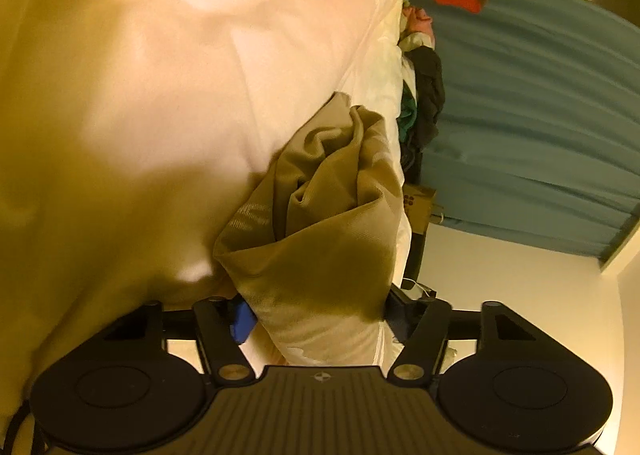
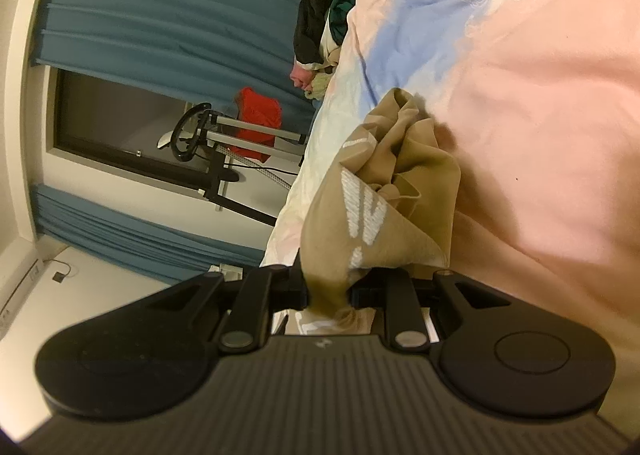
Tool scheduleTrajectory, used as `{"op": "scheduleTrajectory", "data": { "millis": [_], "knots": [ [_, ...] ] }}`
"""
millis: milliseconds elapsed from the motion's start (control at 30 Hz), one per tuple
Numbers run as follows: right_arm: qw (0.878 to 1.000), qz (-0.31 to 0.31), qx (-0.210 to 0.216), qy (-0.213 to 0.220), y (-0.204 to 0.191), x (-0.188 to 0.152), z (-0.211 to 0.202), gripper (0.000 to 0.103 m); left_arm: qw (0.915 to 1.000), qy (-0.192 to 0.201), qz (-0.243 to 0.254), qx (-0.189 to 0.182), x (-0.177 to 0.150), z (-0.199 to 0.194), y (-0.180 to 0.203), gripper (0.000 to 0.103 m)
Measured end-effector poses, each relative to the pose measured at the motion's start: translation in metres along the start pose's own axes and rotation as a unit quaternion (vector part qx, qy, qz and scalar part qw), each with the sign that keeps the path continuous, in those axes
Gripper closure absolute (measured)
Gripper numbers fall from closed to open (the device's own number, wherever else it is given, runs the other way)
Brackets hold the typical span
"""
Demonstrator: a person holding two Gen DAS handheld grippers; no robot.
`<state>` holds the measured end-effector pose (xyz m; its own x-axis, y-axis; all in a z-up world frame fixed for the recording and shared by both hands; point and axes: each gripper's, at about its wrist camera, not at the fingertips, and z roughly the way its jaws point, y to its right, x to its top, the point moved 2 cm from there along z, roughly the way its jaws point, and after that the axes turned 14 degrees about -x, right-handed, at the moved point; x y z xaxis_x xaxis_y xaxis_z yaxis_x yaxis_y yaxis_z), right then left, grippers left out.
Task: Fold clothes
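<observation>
Right gripper point(image 2: 329, 291) pinches the tan garment point(image 2: 384, 191) at lower centre; left gripper point(image 1: 316, 315) also appears clamped on it, probably holding two edges to spread it. Garment bunches against the bed point(image 2: 540, 95), pile of clothes point(image 2: 320, 15) beyond at top.

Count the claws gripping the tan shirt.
2, probably. Right claw pinches the tan shirt clearly; left claw has it between its fingers, contact partly hidden.
</observation>
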<state>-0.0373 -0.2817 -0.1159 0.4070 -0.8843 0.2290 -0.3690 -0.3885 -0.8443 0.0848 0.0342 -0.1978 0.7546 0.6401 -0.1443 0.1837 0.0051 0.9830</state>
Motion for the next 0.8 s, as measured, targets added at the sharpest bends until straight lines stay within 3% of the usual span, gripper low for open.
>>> {"op": "scheduleTrajectory", "data": {
  "millis": [200,433,600,700,800],
  "knots": [
    [1.0,-0.005,0.002,-0.003,-0.014,0.001,-0.014,0.081,0.9989,-0.03,0.034,0.009,-0.001,0.008,0.032,0.056],
    [1.0,0.015,0.016,0.004,-0.044,0.031,-0.049,0.081,0.9916,-0.074,0.096,0.044,-0.009,0.058,0.125,0.06],
    [0.998,0.056,0.005,0.005,-0.059,0.099,-0.05,0.081,0.9811,-0.084,0.163,0.06,-0.046,0.158,0.208,0.061],
    [0.999,0.031,-0.008,0.037,-0.082,0.162,-0.048,0.081,0.9723,-0.09,0.204,0.069,-0.069,0.219,0.258,0.062],
    [0.995,-0.02,0.0,0.095,-0.111,0.226,-0.049,0.081,0.9682,-0.097,0.23,0.015,-0.078,0.294,0.296,0.063]
  ]
}}
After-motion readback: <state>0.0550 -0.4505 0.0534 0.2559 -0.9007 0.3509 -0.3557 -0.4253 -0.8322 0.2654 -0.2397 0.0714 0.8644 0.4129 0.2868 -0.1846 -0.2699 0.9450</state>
